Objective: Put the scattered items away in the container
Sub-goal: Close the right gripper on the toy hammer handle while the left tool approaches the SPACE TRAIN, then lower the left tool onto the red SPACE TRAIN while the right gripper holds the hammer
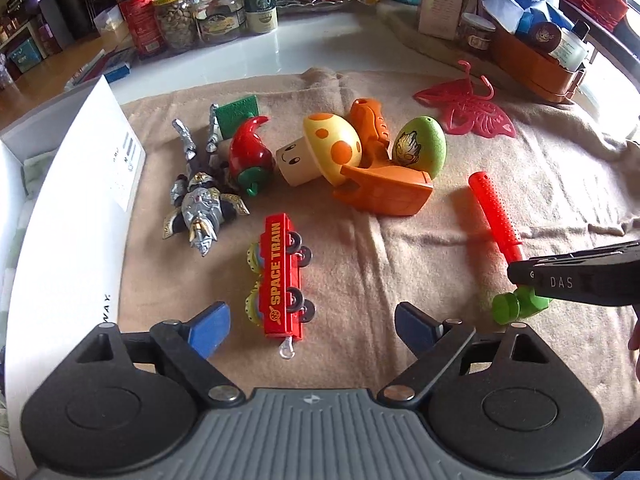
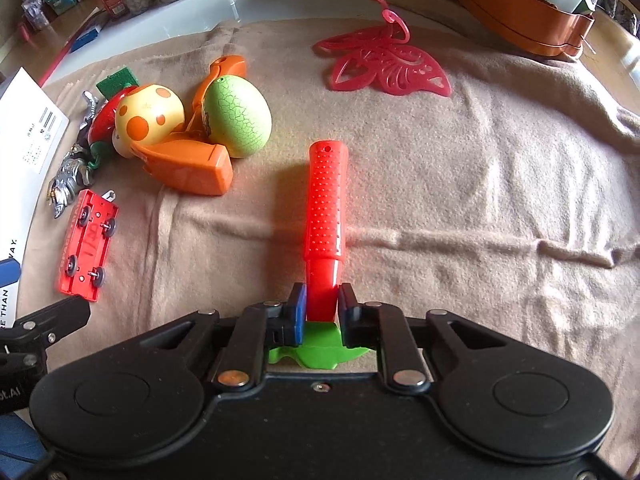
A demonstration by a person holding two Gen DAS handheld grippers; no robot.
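The red toy train car (image 1: pixel 285 276), lying on its side on the near part of the blanket, carries "SPACE TRAIN" in yellow letters along its flank. The black right gripper (image 1: pixel 576 280), coming in from the right, shows the white letters "DAS", while the white box (image 1: pixel 80 208) at the left edge bears the partial print "WAY" and, in the right wrist view, "E THAN". Far off among the jars, a green can (image 1: pixel 261 8) wears a round Starbucks-style emblem, too small to read.
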